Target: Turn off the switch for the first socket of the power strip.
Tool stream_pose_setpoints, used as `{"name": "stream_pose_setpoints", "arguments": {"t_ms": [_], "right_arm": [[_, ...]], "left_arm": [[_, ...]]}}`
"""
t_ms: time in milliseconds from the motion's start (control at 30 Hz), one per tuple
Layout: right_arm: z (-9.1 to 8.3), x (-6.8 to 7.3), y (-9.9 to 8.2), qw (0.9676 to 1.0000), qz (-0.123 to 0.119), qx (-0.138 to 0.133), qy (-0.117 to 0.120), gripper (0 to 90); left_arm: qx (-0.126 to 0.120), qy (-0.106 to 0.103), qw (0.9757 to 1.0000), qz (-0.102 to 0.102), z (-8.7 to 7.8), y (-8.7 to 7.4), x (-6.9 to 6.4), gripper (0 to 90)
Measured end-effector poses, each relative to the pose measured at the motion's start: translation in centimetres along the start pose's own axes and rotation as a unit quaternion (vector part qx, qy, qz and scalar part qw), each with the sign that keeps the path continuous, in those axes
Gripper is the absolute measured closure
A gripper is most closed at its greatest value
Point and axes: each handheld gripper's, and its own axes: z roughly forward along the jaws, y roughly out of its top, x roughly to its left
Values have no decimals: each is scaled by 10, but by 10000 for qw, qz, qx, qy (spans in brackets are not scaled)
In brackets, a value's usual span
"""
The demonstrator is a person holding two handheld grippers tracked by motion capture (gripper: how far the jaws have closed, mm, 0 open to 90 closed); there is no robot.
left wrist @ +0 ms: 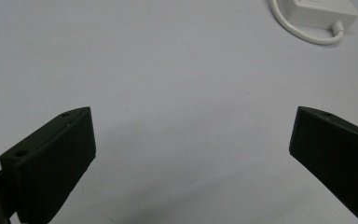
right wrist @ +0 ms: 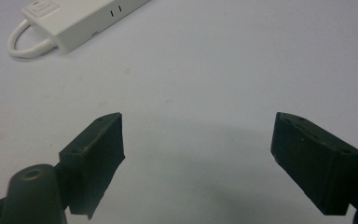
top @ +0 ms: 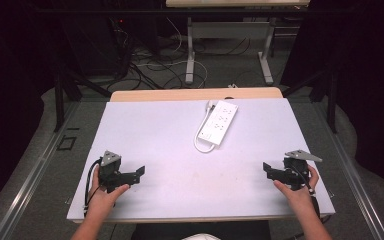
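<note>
A white power strip [top: 218, 123] lies far of centre on the worktop [top: 155, 135], its cord looped nearside. The left hand-held gripper [top: 139, 173] and right hand-held gripper [top: 267, 169] rest near the front corners, jaws apart and empty, seemingly poised to reach in.

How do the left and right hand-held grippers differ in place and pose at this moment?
The left hand-held gripper sits near the table's left front edge with its jaws pointing right; the right hand-held gripper sits near the right front edge with its jaws pointing left. The power strip lies nearer the right one. Both are open, hold nothing, and face the table's middle.
</note>
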Motion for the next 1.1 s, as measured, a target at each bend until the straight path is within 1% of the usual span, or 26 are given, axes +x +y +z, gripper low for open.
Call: {"name": "stream_pose_setpoints", "arguments": {"t_ms": [100,133,167,200,267,333,367,400,433,500,533,567,633,667,700,800,867,967,1067,1100], "right_arm": [[1,0,-1,10000,-29,-10,-32,169],[2,1,-2,9999,-95,35,-42,171],[3,1,-2,9999,-134,-13,-64,172],[2,2,-1,9999,-150,5,-41,171],[3,4,-1,9998,-187,-7,-75,172],[3,5,-2,9996,-282,61,-51,176],[3,5,-2,9996,-282,61,-51,176],[3,7,-3,9994,-335,60,-69,178],[3,7,-4,9993,-368,28,-93,184],[4,9,-4,9990,-445,28,-51,191],[4,9,-4,9988,-486,15,-30,196],[4,11,-3,9989,-477,27,-5,198],[5,13,-3,9985,-546,9,59,200],[6,14,-2,9984,-570,-7,49,203],[6,14,-2,9982,-593,-5,106,206],[6,17,0,9980,-615,-13,109,214],[7,21,1,9975,-681,-27,181,228],[9,26,2,9968,-774,-28,193,249],[12,28,4,9964,-814,-27,231,264],[13,30,4,9966,-785,-14,248,269]], "left_arm": [[0,17,10000,-5,0,1,1,2],[21,-30,10000,-5,-1,0,1,2],[25,-20,10000,37,-1,0,1,3],[43,-12,10000,42,-2,-1,1,2],[41,-22,10000,54,-3,-1,1,2],[42,-36,10000,55,-4,-2,1,2],[-35,23,10000,49,-3,-2,0,2],[-22,14,10000,64,-5,-2,0,2],[-67,36,10000,57,-4,-2,0,2],[-103,61,9999,44,-3,-2,0,2],[-87,91,9999,50,-2,-2,-1,2],[-63,91,9999,84,-2,-2,0,3],[-30,76,9999,98,-2,-1,-1,3],[-34,62,10000,58,-2,-2,-2,3],[-34,62,10000,58,-2,-2,-2,3],[-89,64,9999,48,-2,-2,-3,3],[-57,48,10000,42,-3,-2,-3,3],[-45,43,10000,34,-3,-2,-3,3],[-90,59,9999,22,-3,-2,-3,3],[-106,67,9999,16,-3,-2,-3,3]]}}
